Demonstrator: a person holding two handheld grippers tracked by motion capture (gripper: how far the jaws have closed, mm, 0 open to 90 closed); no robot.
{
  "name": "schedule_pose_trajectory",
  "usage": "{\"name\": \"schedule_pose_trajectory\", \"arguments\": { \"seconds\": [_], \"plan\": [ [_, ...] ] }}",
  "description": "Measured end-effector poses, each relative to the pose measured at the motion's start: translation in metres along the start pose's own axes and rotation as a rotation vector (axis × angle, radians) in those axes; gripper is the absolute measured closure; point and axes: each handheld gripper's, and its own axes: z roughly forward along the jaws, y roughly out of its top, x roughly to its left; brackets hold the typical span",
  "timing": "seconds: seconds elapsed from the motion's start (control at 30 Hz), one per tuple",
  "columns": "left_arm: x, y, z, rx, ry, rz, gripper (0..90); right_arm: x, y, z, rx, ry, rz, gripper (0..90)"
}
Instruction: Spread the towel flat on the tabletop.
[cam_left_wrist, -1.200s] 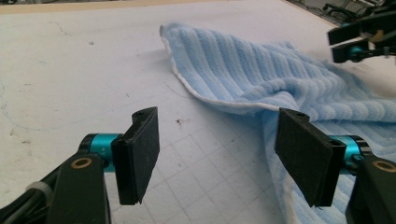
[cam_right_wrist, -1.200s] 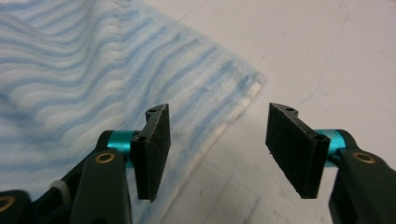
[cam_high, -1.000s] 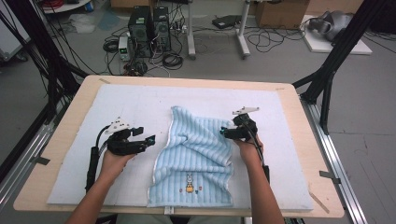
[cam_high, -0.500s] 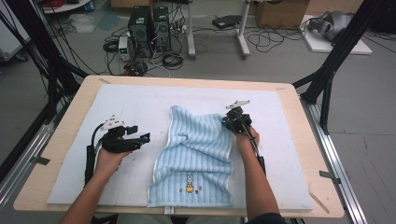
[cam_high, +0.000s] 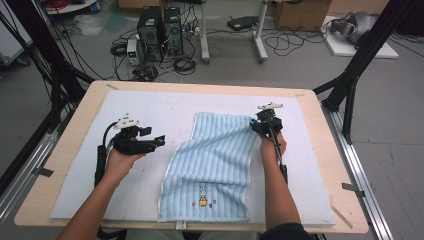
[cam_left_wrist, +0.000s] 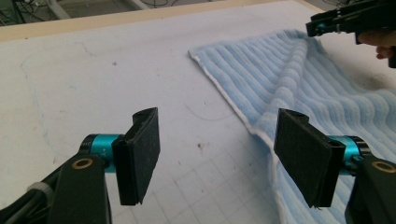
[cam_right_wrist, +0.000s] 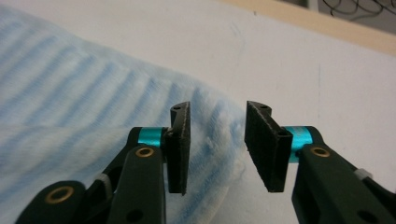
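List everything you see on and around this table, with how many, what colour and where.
Towel: one, light blue striped with a small embroidered figure, middle of the mat, partly rumpled.
Mat: one, white, covering the tabletop.
Table: one, light wood, rim showing around the mat.
Computer towers: two, black, on the floor beyond the table.
Cables: many, black, across the floor.
Left gripper: one, black with teal, open, beside the towel's left edge.
Right gripper: one, black with teal, open, at the towel's far right corner.
Forearms: two, from the near edge.
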Motion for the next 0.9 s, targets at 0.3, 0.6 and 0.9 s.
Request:
{"name": "schedule_pose_trajectory", "arguments": {
  "seconds": [0.3,0.6,0.9],
  "plan": [
    [0.003,0.025,0.045,0.041,-0.049,0.004,32.7,-0.003,-0.005,-0.037,-0.054,0.089,-0.028,50.6],
    [0.003,0.057,0.085,0.055,-0.115,-0.004,28.8,-0.01,-0.02,-0.064,-0.038,0.185,-0.04,35.9],
    [0.003,0.059,0.133,0.149,-0.096,-0.007,31.1,-0.013,-0.043,-0.087,-0.058,0.252,-0.049,23.5]
  ]
}}
